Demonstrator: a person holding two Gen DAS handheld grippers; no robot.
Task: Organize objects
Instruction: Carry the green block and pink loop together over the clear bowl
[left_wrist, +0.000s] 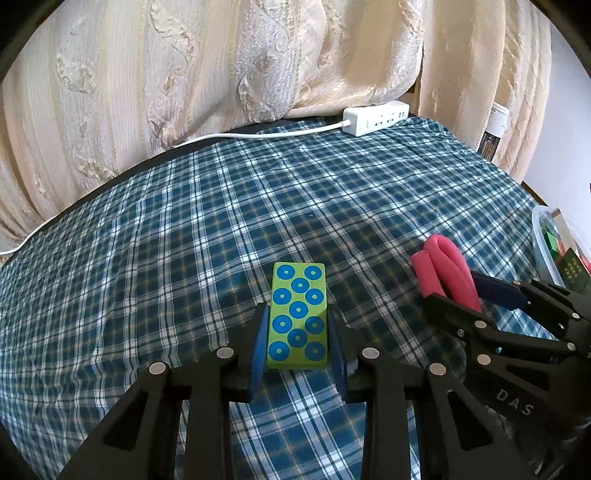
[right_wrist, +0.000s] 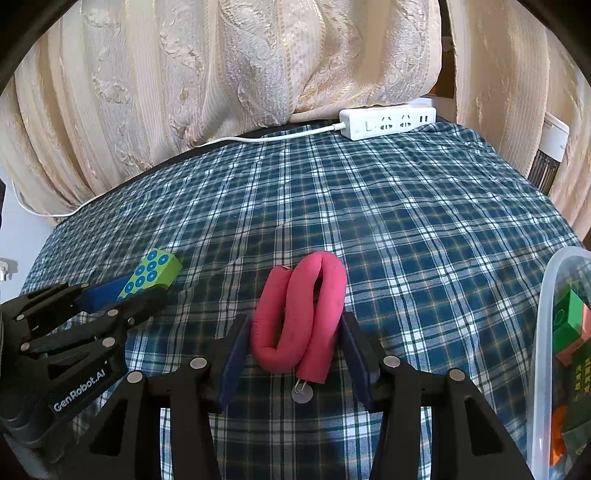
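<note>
Now gripping on both sides, two objects on the plaid cloth (left_wrist: 184, 221).
Left wrist: left gripper (left_wrist: 298, 347) clamped on green block (left_wrist: 298, 317), long axis pointing away.
Right wrist: right gripper (right_wrist: 293, 350) squeezing folded pink foam roll (right_wrist: 299, 317), lengthwise away; clear bin (right_wrist: 543, 332) at right.

A: Counting now: one green block (left_wrist: 299, 316) with blue rings. Ten rings on its top face.

B: And one pink foam tube (right_wrist: 301, 317), folded into loops. Just the one.

A: Grippers: two, the left gripper (left_wrist: 300, 345) and the right gripper (right_wrist: 295, 349), two fingers each.

B: One white power strip (right_wrist: 388, 122) at the back, one cord running off it.

A: One clear plastic bin (right_wrist: 543, 332) at the edge. Several blocks inside, partly hidden, can't count them.

B: One checked cloth (right_wrist: 369, 206) under it all.
</note>
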